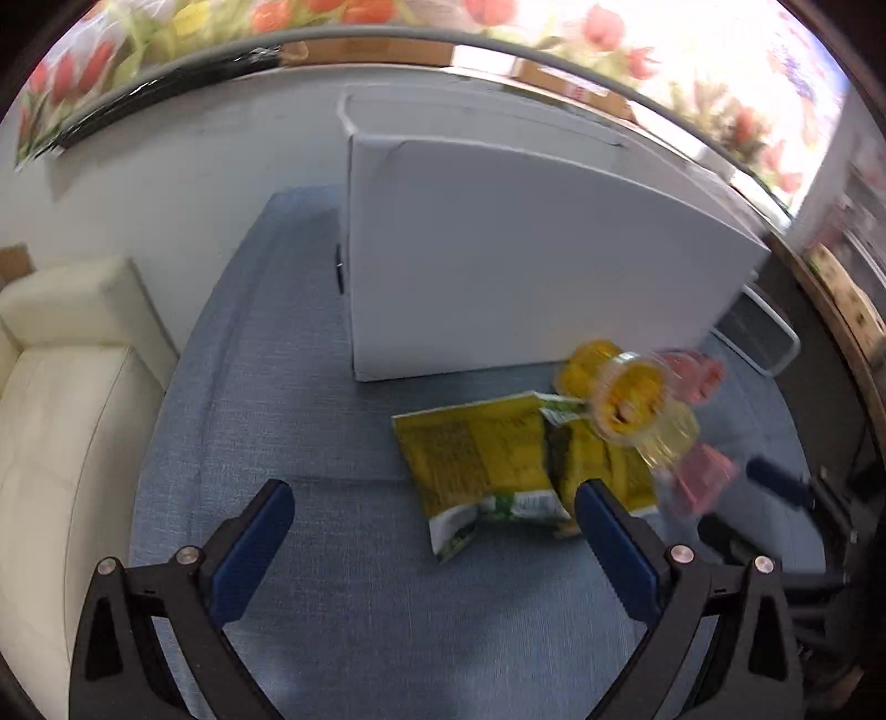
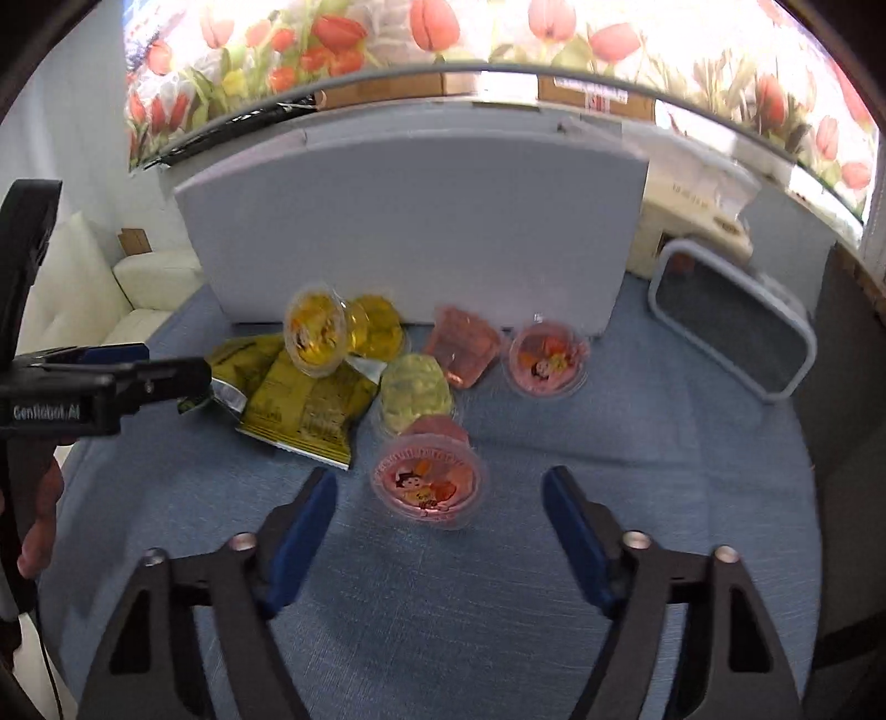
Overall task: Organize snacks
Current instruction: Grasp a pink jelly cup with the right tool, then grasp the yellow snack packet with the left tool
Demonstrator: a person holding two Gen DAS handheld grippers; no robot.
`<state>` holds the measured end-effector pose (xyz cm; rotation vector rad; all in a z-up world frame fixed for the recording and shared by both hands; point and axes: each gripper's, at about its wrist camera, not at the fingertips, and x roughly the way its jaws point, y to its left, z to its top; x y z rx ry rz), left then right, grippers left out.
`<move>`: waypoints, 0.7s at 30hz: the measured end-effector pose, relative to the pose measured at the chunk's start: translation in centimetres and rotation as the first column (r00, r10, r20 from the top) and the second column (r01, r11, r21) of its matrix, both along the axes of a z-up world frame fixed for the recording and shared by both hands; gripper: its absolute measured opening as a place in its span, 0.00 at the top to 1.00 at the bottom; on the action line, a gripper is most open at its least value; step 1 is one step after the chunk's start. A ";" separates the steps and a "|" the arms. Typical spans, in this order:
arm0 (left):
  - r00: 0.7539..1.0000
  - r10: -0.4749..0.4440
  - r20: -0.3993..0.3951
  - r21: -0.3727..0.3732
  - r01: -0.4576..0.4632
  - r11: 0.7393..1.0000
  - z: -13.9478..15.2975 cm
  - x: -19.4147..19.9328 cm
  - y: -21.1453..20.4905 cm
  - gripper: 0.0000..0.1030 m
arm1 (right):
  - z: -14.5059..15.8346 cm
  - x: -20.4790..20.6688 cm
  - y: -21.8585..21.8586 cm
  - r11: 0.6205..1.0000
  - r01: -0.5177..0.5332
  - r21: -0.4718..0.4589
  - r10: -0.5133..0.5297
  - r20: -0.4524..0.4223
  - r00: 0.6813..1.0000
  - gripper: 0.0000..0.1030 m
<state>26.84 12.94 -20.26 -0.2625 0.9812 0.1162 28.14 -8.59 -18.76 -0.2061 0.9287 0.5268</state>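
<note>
On the blue cloth lies a yellow-green snack bag (image 1: 487, 465) (image 2: 299, 404), with several jelly cups around it. A yellow cup (image 2: 321, 335) (image 1: 631, 399) leans on the bag, and a pale green cup (image 2: 412, 396) lies beside it. Three pink cups lie nearby; the nearest pink cup (image 2: 429, 482) sits just beyond my right gripper (image 2: 440, 493), whose jaws stand apart around bare cloth. My left gripper (image 1: 434, 509) is open, its right finger close to the bag's near edge. The left gripper (image 2: 119, 371) also shows from the side in the right wrist view.
A large white box (image 1: 531, 266) (image 2: 410, 232) stands behind the snacks. A grey-rimmed container (image 2: 736, 332) (image 1: 758, 327) lies at the right. A cream sofa (image 1: 61, 387) borders the cloth on the left. A tulip-print curtain (image 2: 498, 39) hangs behind.
</note>
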 end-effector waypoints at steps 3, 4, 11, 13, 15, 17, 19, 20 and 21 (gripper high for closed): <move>1.000 0.024 -0.002 0.028 -0.024 0.999 -0.2 0.9 -0.3 0.00 | -0.3 0.4 -0.1 1.000 0.008 0.007 -0.008 0.002 1.000 0.25; 1.000 0.027 -0.014 0.034 -0.026 0.999 -0.4 1.3 -0.5 0.00 | -0.4 0.5 -0.1 1.000 0.008 0.011 -0.008 -0.003 1.000 0.26; 0.996 0.055 -0.075 0.079 -0.049 0.996 -2.3 3.7 -1.0 0.03 | -1.2 1.5 0.2 1.000 -0.002 0.010 0.002 -0.014 1.000 0.44; 0.996 0.066 -0.063 0.095 -0.060 0.994 -2.3 4.0 -1.1 0.08 | -1.3 1.4 0.3 1.000 -0.003 0.010 0.003 -0.019 1.000 0.46; 0.995 0.072 -0.067 0.122 -0.064 0.990 -2.3 3.9 -1.5 0.12 | -1.5 1.3 0.3 1.000 -0.009 0.007 0.009 -0.016 1.000 0.51; 0.996 0.058 -0.075 0.141 -0.047 0.989 -2.2 3.9 -1.7 0.17 | -1.5 1.1 0.4 1.000 -0.011 -0.003 0.011 -0.012 1.000 0.51; 0.996 0.047 -0.075 0.143 -0.036 0.989 -2.2 3.7 -2.2 0.17 | -1.5 0.9 0.6 1.000 -0.016 -0.014 0.016 -0.005 1.000 0.51; 0.996 0.045 -0.071 0.144 -0.035 0.989 -2.2 3.5 -2.3 0.17 | -1.5 0.8 0.9 1.000 -0.016 -0.022 0.016 -0.003 1.000 0.51; 0.997 0.050 -0.060 0.146 -0.041 0.988 -2.3 3.2 -2.4 0.17 | -1.6 0.8 1.1 0.999 -0.017 -0.027 0.017 -0.001 1.000 0.51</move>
